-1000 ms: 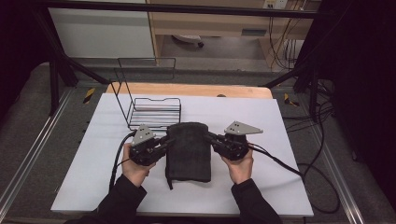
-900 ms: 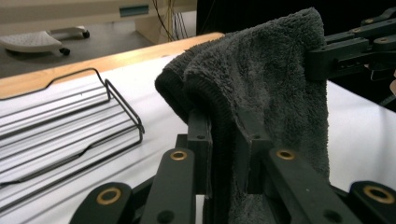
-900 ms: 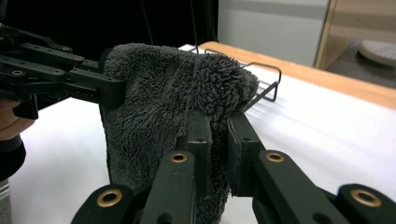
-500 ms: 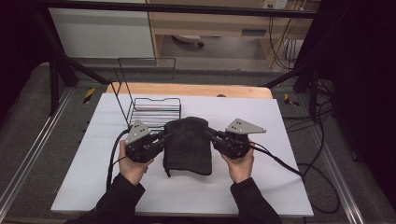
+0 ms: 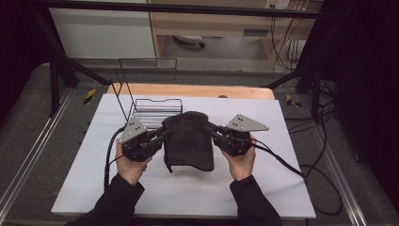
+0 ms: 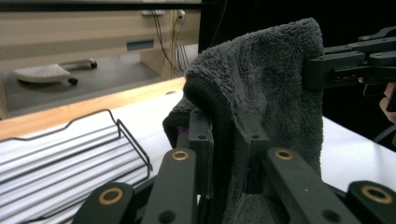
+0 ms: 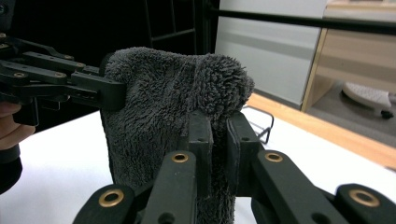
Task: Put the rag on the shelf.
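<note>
**Dark grey towel held up between two grippers**

A dark grey fluffy towel (image 5: 188, 141) hangs over the white table (image 5: 282, 188), held at its two upper corners. The left gripper (image 5: 162, 135) is closed on the left edge of the towel, and the right gripper (image 5: 209, 128) is closed on the right edge. In the left gripper view the two black jaws stand close together, with the thick hemmed border of the towel (image 6: 261, 102) pressed between them. In the right gripper view it is the same: the jaws pinch a fold of the towel (image 7: 173, 107), and the cloth falls down below them.

In the high view the top edge of the towel is stretched between the two grippers and bulges a little upward in the middle. The lower part hangs down toward the person, and one small corner sticks out at the lower left. Whether the bottom edge touches the table or hangs just above it, I cannot tell.

The person's left hand (image 5: 129, 165) and right hand (image 5: 242, 160) hold the grippers from below, and the dark sleeves come in from the bottom edge. Each gripper carries a grey three-cornered plate on top.

Behind the towel, a black wire rack (image 5: 155, 106) stands on the table, near its far edge. Its low front rim also shows in the left gripper view, just beside the towel.
</note>
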Action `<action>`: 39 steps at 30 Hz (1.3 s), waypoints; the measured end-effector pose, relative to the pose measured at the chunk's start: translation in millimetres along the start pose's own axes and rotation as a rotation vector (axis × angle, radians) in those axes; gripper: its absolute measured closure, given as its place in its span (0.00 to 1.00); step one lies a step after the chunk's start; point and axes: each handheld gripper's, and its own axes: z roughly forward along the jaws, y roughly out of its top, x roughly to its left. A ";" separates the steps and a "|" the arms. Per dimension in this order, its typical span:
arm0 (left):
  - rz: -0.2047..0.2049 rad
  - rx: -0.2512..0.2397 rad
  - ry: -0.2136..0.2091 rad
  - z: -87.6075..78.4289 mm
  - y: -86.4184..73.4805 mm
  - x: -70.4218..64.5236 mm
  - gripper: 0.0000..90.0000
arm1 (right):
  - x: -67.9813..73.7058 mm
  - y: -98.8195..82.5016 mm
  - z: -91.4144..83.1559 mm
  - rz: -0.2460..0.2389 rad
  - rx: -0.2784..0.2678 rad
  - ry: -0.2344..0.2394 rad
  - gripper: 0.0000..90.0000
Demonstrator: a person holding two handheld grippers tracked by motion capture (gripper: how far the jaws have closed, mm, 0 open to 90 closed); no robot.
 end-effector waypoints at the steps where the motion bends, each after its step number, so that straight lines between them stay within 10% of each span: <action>1: -0.002 -0.007 0.000 -0.9 1.2 0.3 0.87 | 0.6 1.7 0.1 -0.002 -0.008 0.000 0.92; 39: -0.001 -0.224 0.121 -40.2 56.7 29.9 0.87 | 27.1 78.1 23.8 -0.067 -0.193 0.023 0.92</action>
